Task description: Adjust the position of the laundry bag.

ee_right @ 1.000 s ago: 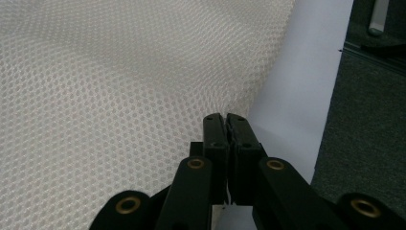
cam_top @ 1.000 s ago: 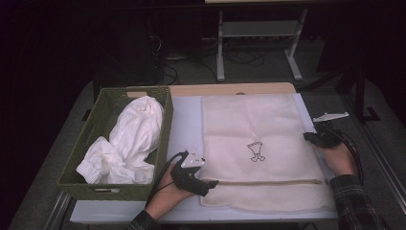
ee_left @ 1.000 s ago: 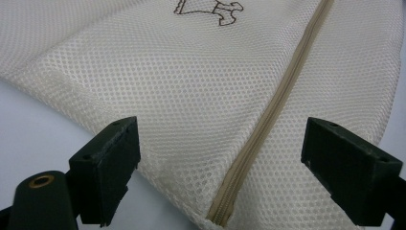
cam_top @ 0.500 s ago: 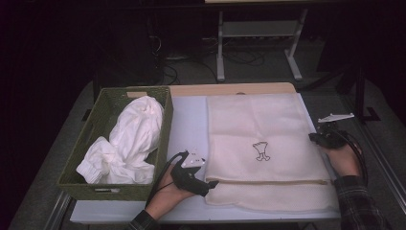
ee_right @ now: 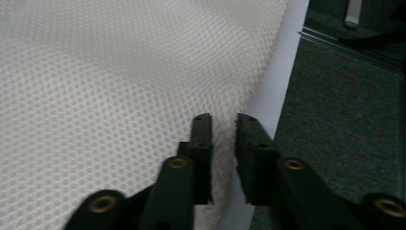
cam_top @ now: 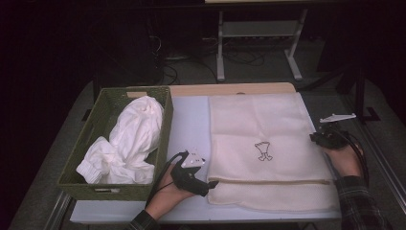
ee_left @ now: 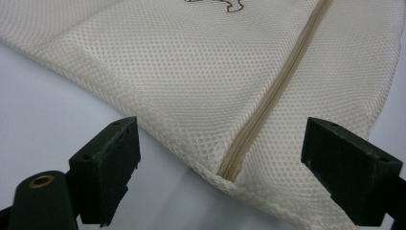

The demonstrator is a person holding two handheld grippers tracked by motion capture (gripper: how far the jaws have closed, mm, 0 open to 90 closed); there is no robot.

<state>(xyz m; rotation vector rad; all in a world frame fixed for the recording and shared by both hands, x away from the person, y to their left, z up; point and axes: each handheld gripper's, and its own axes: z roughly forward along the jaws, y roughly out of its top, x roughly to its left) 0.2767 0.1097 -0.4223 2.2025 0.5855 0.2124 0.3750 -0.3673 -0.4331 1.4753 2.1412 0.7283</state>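
**Mesh bag flat on the desk, tongs at two of its edges**

A green woven rectangular basket (cam_top: 98, 125) stands at the left of the desk (cam_top: 190, 124) and holds a crumpled white cloth garment (cam_top: 128, 139) that fills most of it.

Beside the basket, on the pale desk top, lies the cream mesh laundry bag (cam_top: 261, 132), spread flat, with a small dark embroidered figure (cam_top: 262, 151) near its middle and a beige zipper (ee_left: 275, 91) running across its near part. Nothing lies on the bag.

The left tongs (cam_top: 210, 184) rest at the bag's near left corner; in the left gripper view they stand wide apart and released, the zipper's end lying between them, neither pad touching it. The right tongs (ee_right: 224, 139) sit at the bag's right edge. Their jaws have just been opening: a narrow gap shows, with the mesh edge in it and no longer pinched.
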